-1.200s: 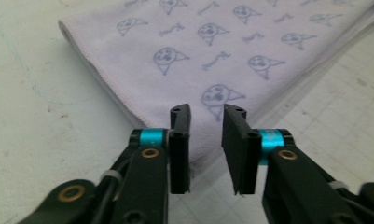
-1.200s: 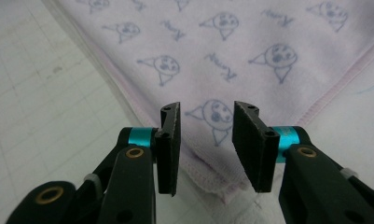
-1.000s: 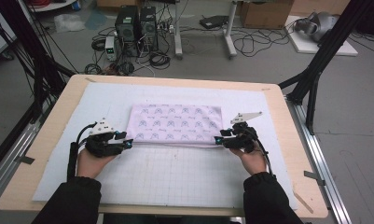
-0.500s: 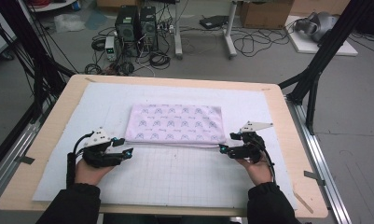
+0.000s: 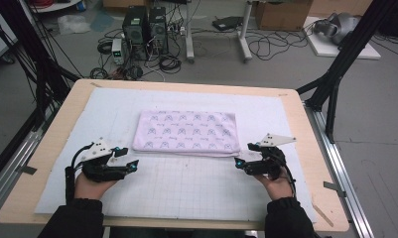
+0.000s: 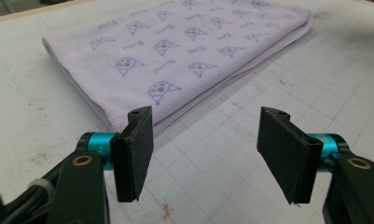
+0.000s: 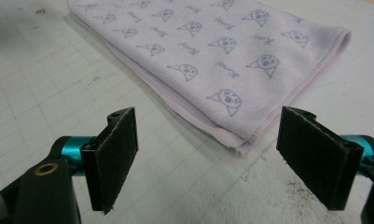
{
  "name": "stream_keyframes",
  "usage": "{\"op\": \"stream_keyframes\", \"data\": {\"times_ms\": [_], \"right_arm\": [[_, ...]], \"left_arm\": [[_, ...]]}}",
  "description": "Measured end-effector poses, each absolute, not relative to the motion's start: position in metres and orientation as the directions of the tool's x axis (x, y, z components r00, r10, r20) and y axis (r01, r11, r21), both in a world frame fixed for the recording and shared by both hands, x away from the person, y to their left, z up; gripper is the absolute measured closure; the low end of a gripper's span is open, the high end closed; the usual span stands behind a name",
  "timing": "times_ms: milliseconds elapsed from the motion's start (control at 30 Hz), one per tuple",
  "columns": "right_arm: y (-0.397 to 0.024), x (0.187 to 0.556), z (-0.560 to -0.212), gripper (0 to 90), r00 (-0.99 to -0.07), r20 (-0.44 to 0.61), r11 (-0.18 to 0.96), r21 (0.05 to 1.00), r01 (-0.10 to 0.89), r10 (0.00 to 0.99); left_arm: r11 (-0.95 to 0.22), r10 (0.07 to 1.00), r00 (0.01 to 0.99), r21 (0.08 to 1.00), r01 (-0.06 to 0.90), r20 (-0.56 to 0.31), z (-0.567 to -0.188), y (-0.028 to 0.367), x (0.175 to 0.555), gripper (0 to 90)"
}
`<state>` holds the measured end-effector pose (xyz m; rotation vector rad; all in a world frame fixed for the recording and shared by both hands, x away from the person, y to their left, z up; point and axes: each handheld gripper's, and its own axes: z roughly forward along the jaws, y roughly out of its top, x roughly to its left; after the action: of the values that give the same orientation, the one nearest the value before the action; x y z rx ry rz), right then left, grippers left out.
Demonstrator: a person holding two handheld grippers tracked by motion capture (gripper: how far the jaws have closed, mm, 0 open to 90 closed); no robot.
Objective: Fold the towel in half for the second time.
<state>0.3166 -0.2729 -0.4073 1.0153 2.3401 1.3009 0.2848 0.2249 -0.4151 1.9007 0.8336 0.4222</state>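
Note:
A folded pale pink towel (image 5: 186,131) with a small printed pattern lies flat on the white gridded mat (image 5: 186,186). My left gripper (image 5: 128,157) hovers just off the towel's near left corner, jaws apart and empty. In the left gripper view, the towel (image 6: 175,51) lies beyond the left gripper (image 6: 205,140). My right gripper (image 5: 244,154) sits just off the near right corner. In the right gripper view, the towel's corner (image 7: 212,51) lies ahead of the right gripper (image 7: 208,149). Both pairs of jaws have just been opening, with nothing between them.
The mat covers a wooden table (image 5: 62,124). Black frame posts (image 5: 335,84) stand at the table's sides. On the floor beyond the far edge are computer towers (image 5: 147,25) and loose cables.
Both grippers drew back from the towel's near corners toward the table's front edge, and their jaws spread wider. The towel stays flat.

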Motion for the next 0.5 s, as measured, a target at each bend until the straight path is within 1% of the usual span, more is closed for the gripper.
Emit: {"op": "stream_keyframes", "data": {"times_ms": [33, 233, 333, 500], "right_arm": [[-0.274, 0.315, -0.407, 18.8, -0.713, 0.089, 0.348, 0.827, 0.442, 0.696], [-0.278, 0.306, -0.407, 16.1, -0.713, 0.079, 0.349, 0.831, 0.433, 0.697], [-0.279, 0.302, -0.407, 13.3, -0.71, 0.076, 0.343, 0.836, 0.427, 0.7], [-0.281, 0.294, -0.405, 12.2, -0.707, 0.077, 0.337, 0.839, 0.427, 0.703]], "left_arm": [[-0.286, 0.708, 0.704, 0.886, 0.366, -0.062, -0.415, 0.225, 0.284, 33.3], [-0.286, 0.71, 0.703, 0.892, 0.349, -0.047, -0.412, 0.227, 0.277, 30.7], [-0.286, 0.719, 0.694, 0.891, 0.354, -0.045, -0.412, 0.228, 0.274, 28.7], [-0.281, 0.726, 0.687, 0.893, 0.351, -0.042, -0.41, 0.231, 0.268, 25.3]]}}
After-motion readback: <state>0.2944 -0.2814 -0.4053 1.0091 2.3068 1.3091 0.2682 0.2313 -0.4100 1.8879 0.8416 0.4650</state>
